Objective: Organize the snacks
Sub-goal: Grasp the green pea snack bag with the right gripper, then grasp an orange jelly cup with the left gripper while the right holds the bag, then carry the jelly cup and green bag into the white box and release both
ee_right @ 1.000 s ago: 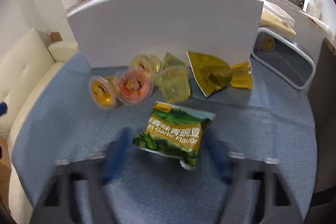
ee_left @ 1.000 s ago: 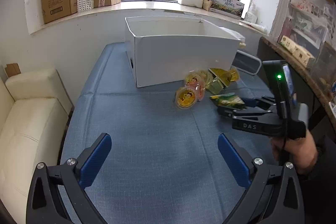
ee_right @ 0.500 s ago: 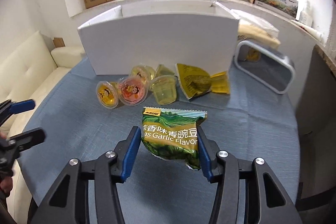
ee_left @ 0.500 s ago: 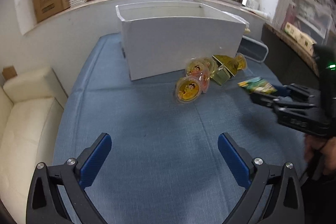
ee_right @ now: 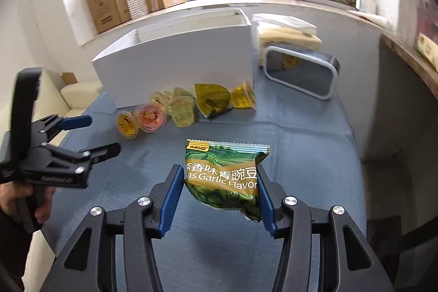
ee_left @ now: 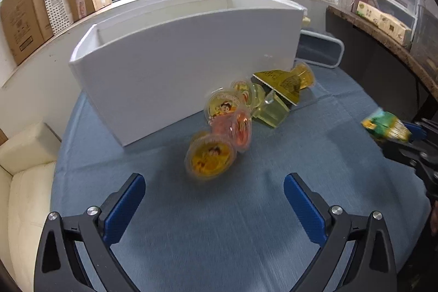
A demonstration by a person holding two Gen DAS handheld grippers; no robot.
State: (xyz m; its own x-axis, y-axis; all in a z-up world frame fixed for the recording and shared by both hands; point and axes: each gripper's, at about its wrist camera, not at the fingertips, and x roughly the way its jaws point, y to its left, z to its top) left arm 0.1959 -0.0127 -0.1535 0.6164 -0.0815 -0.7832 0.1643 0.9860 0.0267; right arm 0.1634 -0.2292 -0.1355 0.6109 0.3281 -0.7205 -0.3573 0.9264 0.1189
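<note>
The right gripper (ee_right: 219, 196) has its jaws clamped on a green pea snack packet (ee_right: 227, 177), one blue pad pressed to each side edge, and the packet hangs clear above the blue tabletop (ee_right: 301, 144). The left gripper (ee_left: 213, 199) has its jaws wide apart with nothing between them, pointing down at the tabletop just short of a yellow jelly cup (ee_left: 209, 158) lying on its side. Touching that cup is a red jelly cup (ee_left: 238, 125), and behind it another yellow-lidded cup (ee_left: 223, 106), a clear pale jelly cup (ee_left: 272, 111), a gold foil packet (ee_left: 282, 86) and an amber jelly cup (ee_left: 303, 73), all in a loose cluster against the front wall of a white box (ee_left: 178, 73). The box stands open-topped at the far side of the tabletop. Just beside its right end lies a grey-rimmed tray (ee_right: 301, 73). Cardboard cartons (ee_right: 106, 2) sit on the windowsill beyond.
</note>
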